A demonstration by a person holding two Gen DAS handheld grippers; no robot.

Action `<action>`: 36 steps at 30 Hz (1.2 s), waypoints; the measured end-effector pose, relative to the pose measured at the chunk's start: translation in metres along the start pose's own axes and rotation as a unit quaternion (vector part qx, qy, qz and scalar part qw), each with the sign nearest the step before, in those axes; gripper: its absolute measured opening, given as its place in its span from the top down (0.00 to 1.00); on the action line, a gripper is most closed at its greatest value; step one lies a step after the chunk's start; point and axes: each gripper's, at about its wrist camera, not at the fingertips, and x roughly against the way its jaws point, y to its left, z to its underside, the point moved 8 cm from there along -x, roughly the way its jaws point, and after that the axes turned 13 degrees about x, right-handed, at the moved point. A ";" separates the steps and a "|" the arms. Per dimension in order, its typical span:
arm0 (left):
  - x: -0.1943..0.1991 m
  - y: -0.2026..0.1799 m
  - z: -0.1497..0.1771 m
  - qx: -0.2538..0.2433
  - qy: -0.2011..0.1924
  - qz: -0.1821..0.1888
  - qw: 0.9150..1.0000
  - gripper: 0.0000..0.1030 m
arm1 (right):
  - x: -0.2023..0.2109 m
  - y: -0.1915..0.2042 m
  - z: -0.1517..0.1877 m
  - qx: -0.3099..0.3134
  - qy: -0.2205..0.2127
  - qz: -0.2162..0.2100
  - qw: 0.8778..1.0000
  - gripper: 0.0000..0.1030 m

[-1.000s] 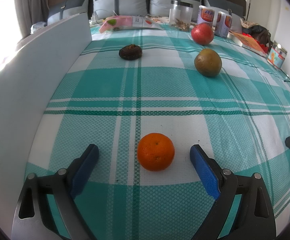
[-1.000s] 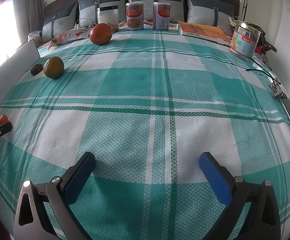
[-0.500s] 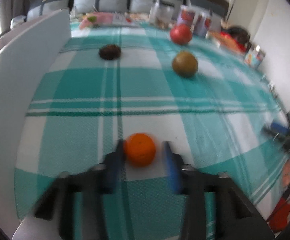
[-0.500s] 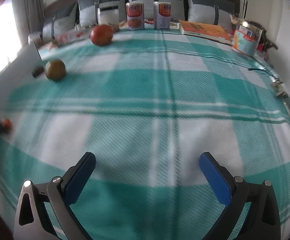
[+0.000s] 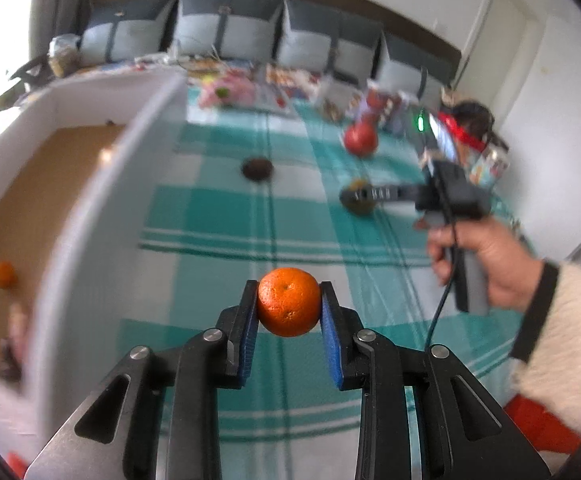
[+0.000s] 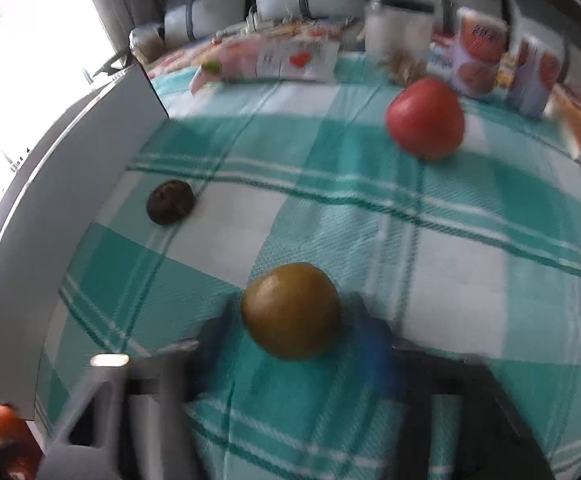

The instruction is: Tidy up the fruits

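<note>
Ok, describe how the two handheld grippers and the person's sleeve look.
Left gripper: black angular frame with silver rivets and blue pads on its jaws. Right gripper: black body on a grey pistol handle, a black cable hanging below, a green light on top. The sleeve is fluffy cream with a dark cuff.

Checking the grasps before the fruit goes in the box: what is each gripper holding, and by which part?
The left gripper clamps the orange by its two sides. The right gripper's closing jaws flank the green-brown fruit; contact is too blurred to tell.
</note>
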 end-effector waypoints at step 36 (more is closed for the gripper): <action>0.090 0.220 -0.040 0.160 -0.095 -0.206 0.961 0.21 | 0.098 0.312 -0.074 0.156 -0.119 -0.144 0.970 0.09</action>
